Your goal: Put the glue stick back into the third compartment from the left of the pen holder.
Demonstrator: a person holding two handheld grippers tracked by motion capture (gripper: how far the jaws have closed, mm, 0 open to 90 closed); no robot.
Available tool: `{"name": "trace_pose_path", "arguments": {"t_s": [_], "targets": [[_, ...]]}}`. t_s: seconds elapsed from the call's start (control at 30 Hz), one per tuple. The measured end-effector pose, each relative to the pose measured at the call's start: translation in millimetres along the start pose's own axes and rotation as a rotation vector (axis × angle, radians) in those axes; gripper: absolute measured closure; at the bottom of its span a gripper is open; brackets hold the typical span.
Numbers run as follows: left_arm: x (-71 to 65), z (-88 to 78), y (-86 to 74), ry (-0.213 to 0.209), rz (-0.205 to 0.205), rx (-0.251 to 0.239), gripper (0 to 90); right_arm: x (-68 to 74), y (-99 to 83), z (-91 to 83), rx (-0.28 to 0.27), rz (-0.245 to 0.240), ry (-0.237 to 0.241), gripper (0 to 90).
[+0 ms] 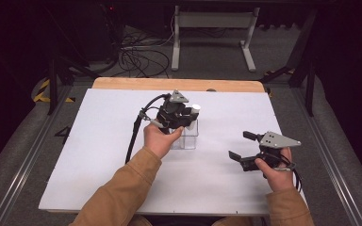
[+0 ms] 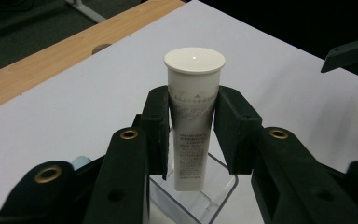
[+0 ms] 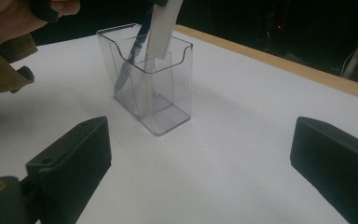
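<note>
My left gripper [image 1: 187,116] is shut on a white capped tube [image 2: 193,121], cap end up, with a pad against each side below the cap [image 1: 196,108]. The tube's lower end reaches down into a clear plastic box [image 1: 189,135] standing mid-table. From the right gripper view the box [image 3: 172,98] has an inner divider, the tube [image 3: 164,28] leans in at the front compartment, and a blue pen-like stick [image 3: 131,60] leans behind it. My right gripper [image 1: 242,145] rests low at the right, apart from the box, its jaws wide open with nothing between them [image 3: 200,154].
A white mat [image 1: 113,179] covers the table, with a wooden strip [image 1: 136,84] along the far edge. Beyond it lie cables [image 1: 139,59] on the floor and a white stand [image 1: 212,21]. A person's brown sleeves enter from below.
</note>
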State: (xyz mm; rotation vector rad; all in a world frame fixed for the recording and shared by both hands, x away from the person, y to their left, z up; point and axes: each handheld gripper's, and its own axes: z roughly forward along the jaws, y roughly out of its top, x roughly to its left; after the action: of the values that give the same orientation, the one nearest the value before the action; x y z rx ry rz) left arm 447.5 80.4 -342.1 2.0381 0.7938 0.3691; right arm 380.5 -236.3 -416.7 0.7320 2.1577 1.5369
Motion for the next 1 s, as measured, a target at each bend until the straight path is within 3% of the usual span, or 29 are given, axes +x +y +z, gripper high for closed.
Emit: {"name": "trace_pose_path", "arguments": {"t_s": [0.47, 0.5, 0.57, 0.6, 0.83, 1.0], "targets": [[-0.3, 9.5, -5.1, -0.030, -0.004, 0.067, 66.5, 0.2, 0.5, -0.2, -0.003, 0.001, 0.001, 5.7], [-0.6, 9.3, -5.1, -0.017, 0.001, 0.058, 64.6, 0.1, 0.5, -0.3, -0.004, 0.001, 0.001, 5.7], [-0.9, 6.8, -4.3, 0.001, 0.003, 0.037, 44.6, 0.0, 0.6, -0.5, -0.005, 0.001, 0.000, 5.7], [-1.3, 4.4, -3.9, 0.009, 0.012, 0.028, 39.1, -0.1, 0.7, -0.5, -0.005, 0.002, 0.000, 5.7], [-9.0, -16.5, -5.0, 0.027, 0.082, -0.028, 23.8, 0.4, 1.6, 2.0, -0.005, -0.002, 0.007, 5.8], [-11.1, -25.0, -7.2, 0.031, 0.108, -0.035, 20.3, 0.6, 2.4, 4.3, -0.002, -0.006, 0.010, 5.7]]}}
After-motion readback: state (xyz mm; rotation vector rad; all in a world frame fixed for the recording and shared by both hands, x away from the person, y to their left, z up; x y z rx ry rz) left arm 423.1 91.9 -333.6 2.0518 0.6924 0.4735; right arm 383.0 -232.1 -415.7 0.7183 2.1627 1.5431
